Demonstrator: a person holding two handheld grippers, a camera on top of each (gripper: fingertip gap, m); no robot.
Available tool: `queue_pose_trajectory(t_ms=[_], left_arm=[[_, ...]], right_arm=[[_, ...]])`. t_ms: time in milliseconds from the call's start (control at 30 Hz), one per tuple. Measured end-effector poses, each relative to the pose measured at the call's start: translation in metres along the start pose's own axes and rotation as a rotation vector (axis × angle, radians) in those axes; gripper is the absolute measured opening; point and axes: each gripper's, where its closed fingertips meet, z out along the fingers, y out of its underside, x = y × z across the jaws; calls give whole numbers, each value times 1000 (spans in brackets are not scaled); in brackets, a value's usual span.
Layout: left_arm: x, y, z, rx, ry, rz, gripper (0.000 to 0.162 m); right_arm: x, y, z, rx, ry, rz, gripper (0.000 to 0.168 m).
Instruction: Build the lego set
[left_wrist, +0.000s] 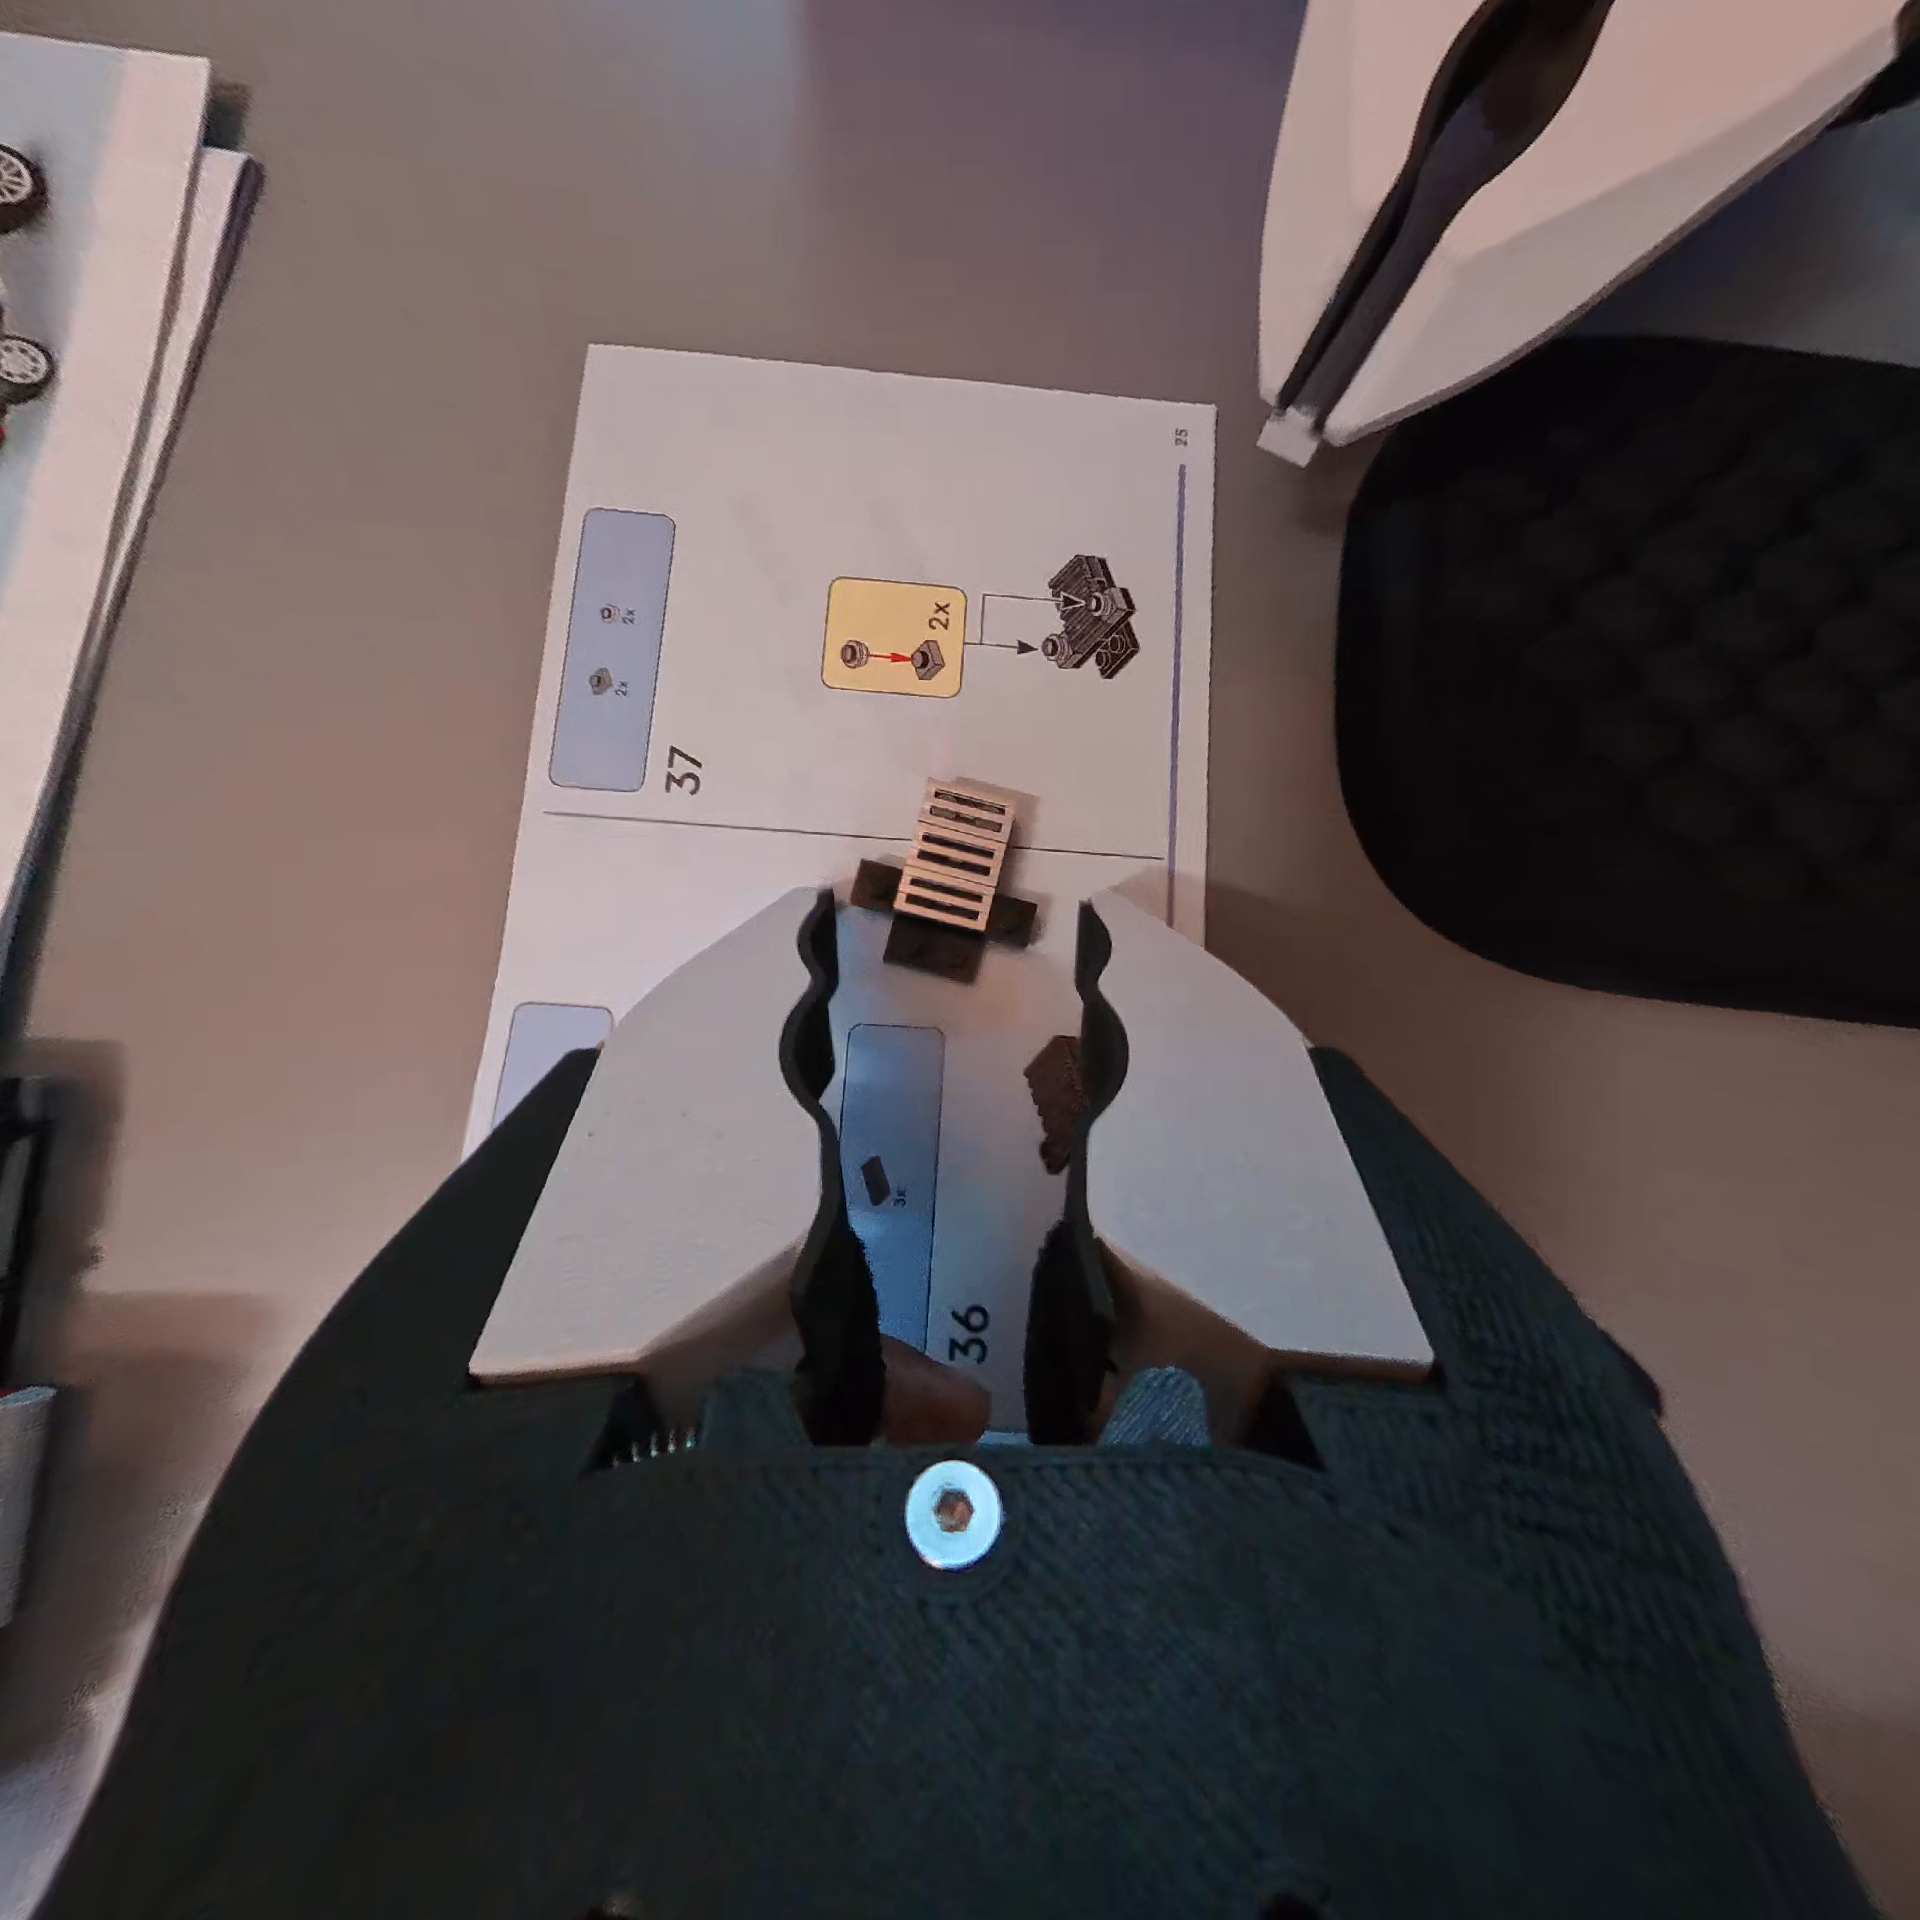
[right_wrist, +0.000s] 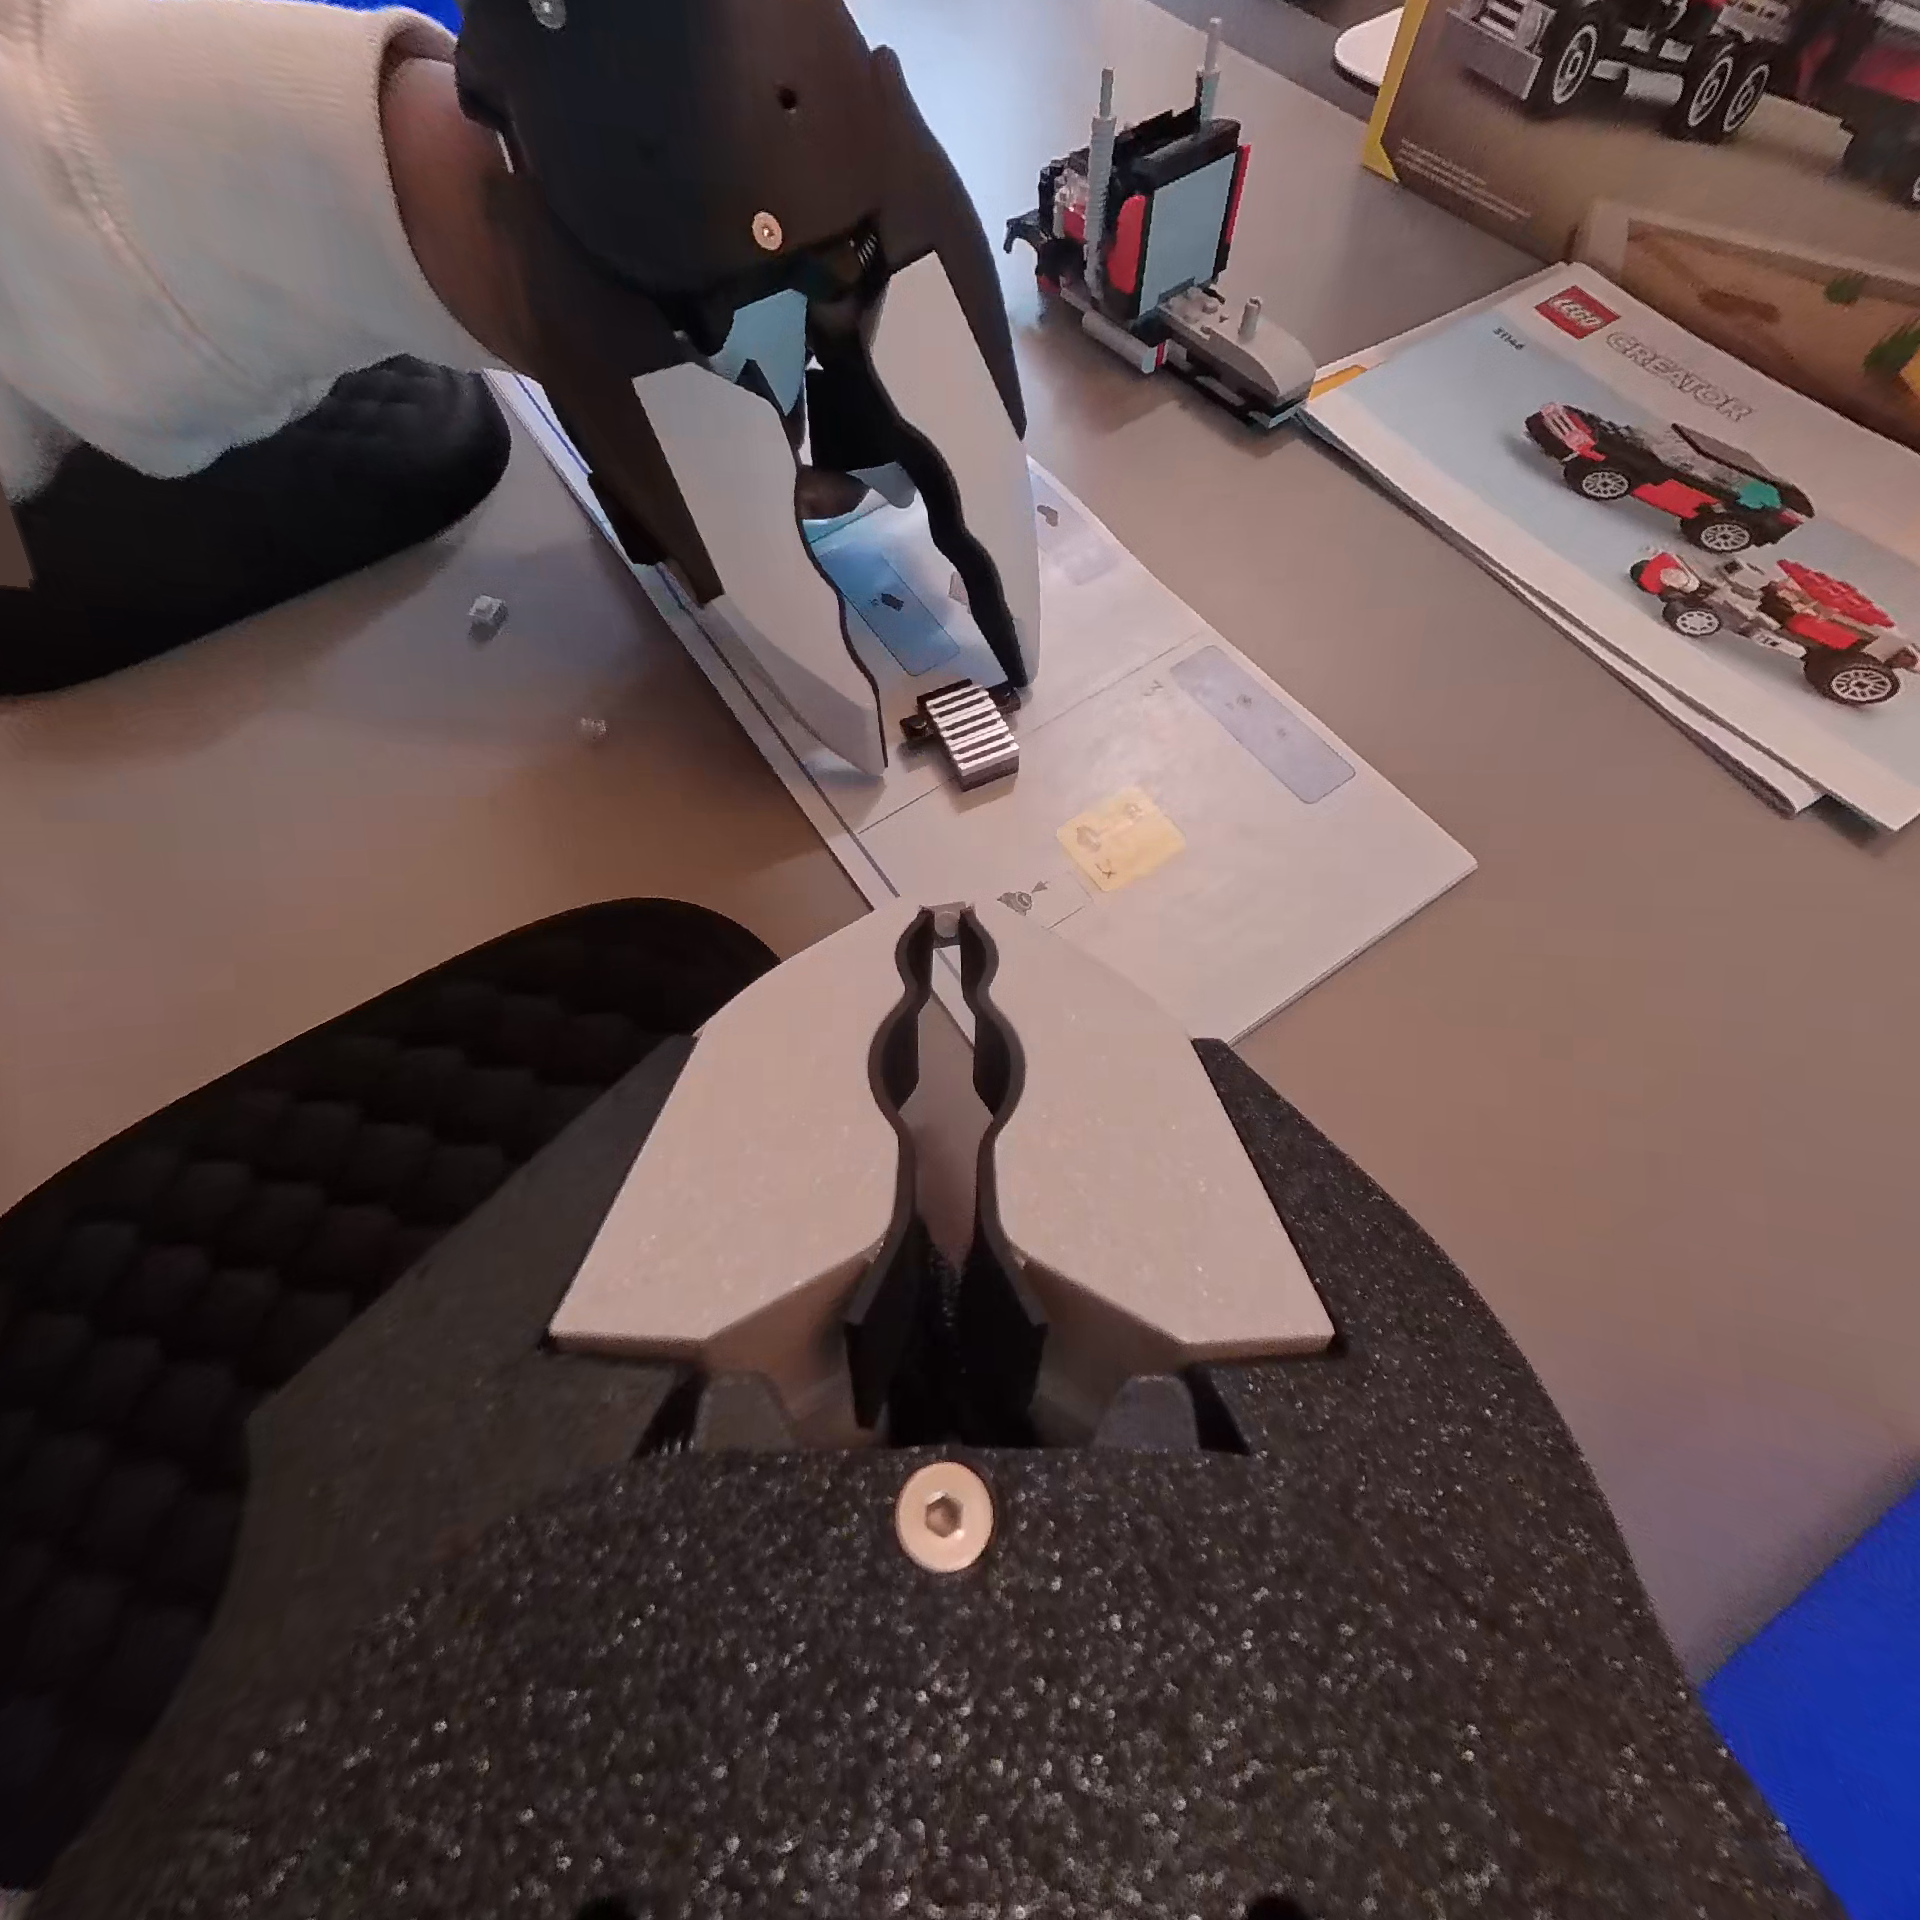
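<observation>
We work over a grey-brown surface (right_wrist: 1558, 1195), and the biggest thing on it is the open instruction booklet (left_wrist: 883, 499), lying flat in the middle. Far right in the right wrist view lie the set's box (right_wrist: 1662, 114) and a stack of closed booklets (right_wrist: 1662, 540); between them and the open pages stands the partly built truck cab (right_wrist: 1153, 260), well apart from both claws. A black quilted pad (right_wrist: 260, 1122) lies at the near left.

Our left claw (left_wrist: 951, 909) hangs over the open pages with its jaws spread, tips either side of the grille sub-assembly (left_wrist: 961, 868), a pale slatted tile on dark plates resting on the page. In the right wrist view one fingertip seems to touch its far end, though we cannot tell whether it grips. Our right claw (right_wrist: 945, 920) is pressed nearly together, pinching a small light-grey piece (right_wrist: 945, 916) at its very tips, near the booklet's near edge and well apart from the grille. Two tiny loose pieces (right_wrist: 486, 613) lie on the surface to the left.

We judge the step in hand to be adding small studs to this sub-assembly. Next we would steady the grille with the left claw, bring the pinched piece squarely over its seat and press straight down; so small a part could easily tilt or slip.
</observation>
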Motion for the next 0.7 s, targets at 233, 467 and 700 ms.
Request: queue_pose_trajectory(t_ms=[233, 467, 700], left_arm=[[2, 3, -2, 0, 1, 19, 34], [6, 9, -9, 12, 0, -23, 33], [-3, 6, -13, 82, -39, -70, 13]], right_arm=[[1, 2, 3, -21, -4, -2, 5], [-7, -4, 17, -42, -52, -60, 5], [-15, -12, 42, -103, -125, -202, 5]])
